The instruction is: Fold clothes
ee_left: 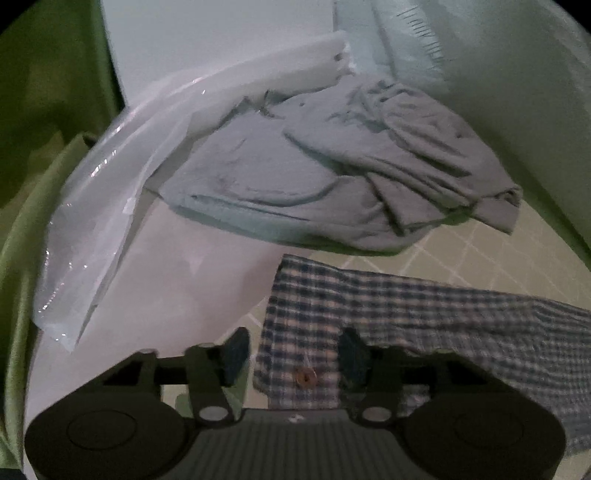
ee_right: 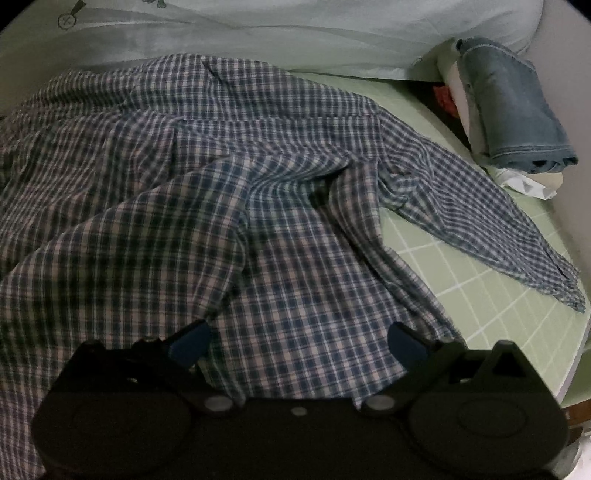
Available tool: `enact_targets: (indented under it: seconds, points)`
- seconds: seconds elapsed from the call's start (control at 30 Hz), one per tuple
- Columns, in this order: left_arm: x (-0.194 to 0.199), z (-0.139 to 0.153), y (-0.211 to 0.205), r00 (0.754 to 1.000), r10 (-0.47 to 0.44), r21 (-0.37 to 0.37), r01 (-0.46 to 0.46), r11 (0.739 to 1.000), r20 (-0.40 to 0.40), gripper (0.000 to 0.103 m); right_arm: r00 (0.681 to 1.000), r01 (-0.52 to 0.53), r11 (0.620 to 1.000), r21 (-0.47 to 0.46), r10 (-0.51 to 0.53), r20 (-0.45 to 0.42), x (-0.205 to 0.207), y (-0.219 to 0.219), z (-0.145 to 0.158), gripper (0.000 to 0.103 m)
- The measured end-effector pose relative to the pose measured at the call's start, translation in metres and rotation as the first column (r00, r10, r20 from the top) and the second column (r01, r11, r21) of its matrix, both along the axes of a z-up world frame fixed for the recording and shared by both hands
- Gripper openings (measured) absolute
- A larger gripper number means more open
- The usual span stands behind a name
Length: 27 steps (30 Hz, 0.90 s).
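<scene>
- Although a folded stack is already seen at the far right, the checked shirt (ee_right: 221, 206) is judged barely begun; it lies loose and rumpled across the green bed sheet (ee_right: 480, 280), with no clean fold made in it.
- Nearest in the left wrist view, the left gripper (ee_left: 293, 360) is seen with its jaws apart; a buttoned edge of the shirt lies between the fingers, with a brown button (ee_left: 305, 376) close to the body; whether the cloth is actually pinched cannot be told.
- Nearest in the right wrist view, the right gripper (ee_right: 298, 345) is seen with its jaws spread wide over the shirt's body; nothing is held.
- Thin woven cotton is suggested by the shirt's small blue-and-white check; soft ridges and a deep crease are seen at mid-body; one sleeve (ee_right: 517, 236) is thrown out to the right in a long tapering strip over the sheet's white grid lines.
- Further off on the left, a grey garment (ee_left: 332, 177) is heaped in soft matte folds, unfolded; beside it a glossy, crinkled plastic bag (ee_left: 110, 192) is spread.
- Furthest right, folded jeans (ee_right: 513, 107) of thick denim with a stitched hem are set on a stack of pale items; this part is judged done.
- A pale pillow (ee_right: 295, 33) is seen at the back, smooth and lightly creased.
</scene>
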<state>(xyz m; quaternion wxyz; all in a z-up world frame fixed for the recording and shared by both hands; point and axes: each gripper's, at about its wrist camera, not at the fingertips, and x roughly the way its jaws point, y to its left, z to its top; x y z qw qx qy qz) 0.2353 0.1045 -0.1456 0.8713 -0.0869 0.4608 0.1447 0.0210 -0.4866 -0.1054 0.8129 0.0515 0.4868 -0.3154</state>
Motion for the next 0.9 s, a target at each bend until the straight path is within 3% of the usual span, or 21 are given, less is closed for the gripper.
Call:
enact_targets:
  seconds: [0.1,0.2,0.23,0.3,0.47,0.57,0.73,0.83,0.9]
  points:
    - [-0.012,0.012,-0.023,0.997,-0.076,-0.011,0.076,0.997,0.029,0.074,1.000,0.002,1.000,0.019,-0.002,0.010,-0.003,-0.003,0.001,0.103]
    - [-0.026,0.020,-0.049,0.983,-0.178,-0.076,0.181,0.980,0.043,0.079,1.000,0.003,1.000,0.031,-0.004,0.018,-0.008,-0.004,0.002,0.103]
    - [-0.030,0.021,-0.060,0.972,-0.229,-0.128,0.233,0.964,0.045,0.080,1.000,0.004,1.000,0.031,-0.005,0.019,-0.009,-0.004,0.002,0.103]
    - [-0.038,0.022,-0.085,0.942,-0.330,-0.190,0.335,0.923,0.058,0.083,1.000,0.008,0.999,0.034,-0.009,0.026,-0.013,-0.004,0.001,0.103]
    - [-0.058,0.016,-0.165,0.837,-0.546,-0.133,0.546,0.827,0.040,0.083,1.000,0.007,0.999,0.033,-0.008,0.030,-0.021,-0.005,0.003,0.103]
    - [-0.063,0.015,-0.199,0.781,-0.623,-0.171,0.622,0.764,0.054,0.083,0.999,0.009,1.000,0.023,-0.010,0.036,-0.026,-0.006,0.006,0.103]
    - [-0.067,0.014,-0.253,0.679,-0.729,-0.168,0.731,0.661,0.088,0.084,0.997,0.060,0.997,0.042,-0.062,0.037,-0.032,-0.018,0.004,0.103]
    - [-0.065,0.008,-0.278,0.647,-0.758,-0.149,0.759,0.633,0.077,0.083,0.996,0.074,0.996,0.048,-0.076,0.039,-0.031,-0.023,0.004,0.103]
    - [-0.060,0.004,-0.289,0.643,-0.762,-0.140,0.764,0.630,0.076,0.083,0.996,0.076,0.996,0.049,-0.078,0.040,-0.030,-0.025,0.003,0.103]
